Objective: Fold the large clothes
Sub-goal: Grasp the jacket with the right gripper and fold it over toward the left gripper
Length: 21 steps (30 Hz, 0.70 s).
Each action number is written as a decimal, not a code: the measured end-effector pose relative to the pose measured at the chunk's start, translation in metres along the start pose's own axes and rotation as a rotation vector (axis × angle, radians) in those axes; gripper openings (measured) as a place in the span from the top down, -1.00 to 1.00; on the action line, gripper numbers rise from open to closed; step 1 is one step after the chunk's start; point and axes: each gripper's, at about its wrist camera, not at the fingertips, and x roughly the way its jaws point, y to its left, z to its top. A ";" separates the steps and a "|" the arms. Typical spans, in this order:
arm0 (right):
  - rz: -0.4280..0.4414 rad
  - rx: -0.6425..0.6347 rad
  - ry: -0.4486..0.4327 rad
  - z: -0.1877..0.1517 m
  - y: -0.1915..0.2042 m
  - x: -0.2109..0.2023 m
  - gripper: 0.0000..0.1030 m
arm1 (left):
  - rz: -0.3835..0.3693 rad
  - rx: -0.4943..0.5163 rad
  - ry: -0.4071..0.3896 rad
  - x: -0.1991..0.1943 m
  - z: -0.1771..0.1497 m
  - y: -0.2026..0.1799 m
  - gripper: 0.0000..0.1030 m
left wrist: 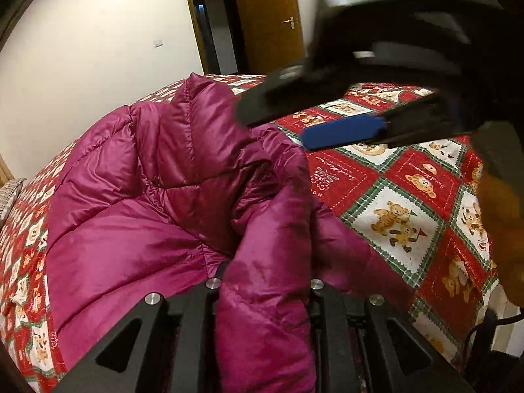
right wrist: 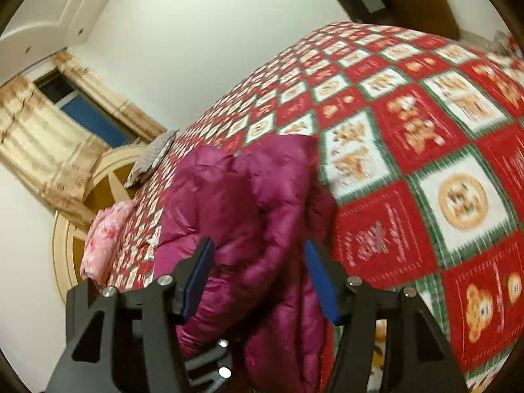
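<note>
Two grippers on one magenta puffer jacket (left wrist: 137, 196), bunched at centre-left of the left wrist view on a red bear-print bedspread (left wrist: 393, 216). Left gripper (left wrist: 263, 281) pinches a thick fold of it, bottom centre, jaws pressed together on the fabric. Right gripper (right wrist: 258, 278) stands spread, blue pads either side of the jacket in its own view, not pressing; it shows at upper right of the left view, blurred.

Risks, as judged: slick padded shell could slide out of the single pinch; the puffy fold may spring open once let go; the spread jaws could snag a sleeve.

Room: bare bedspread fills the right half of both views, good for laying flat. Pink bedding (right wrist: 104, 239) and headboard (right wrist: 108, 193) crowd lower left of the right view.
</note>
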 end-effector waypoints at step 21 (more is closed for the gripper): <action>-0.115 -0.022 0.141 -0.017 -0.017 0.045 0.55 | -0.145 0.035 -0.107 -0.124 -0.019 0.043 -0.08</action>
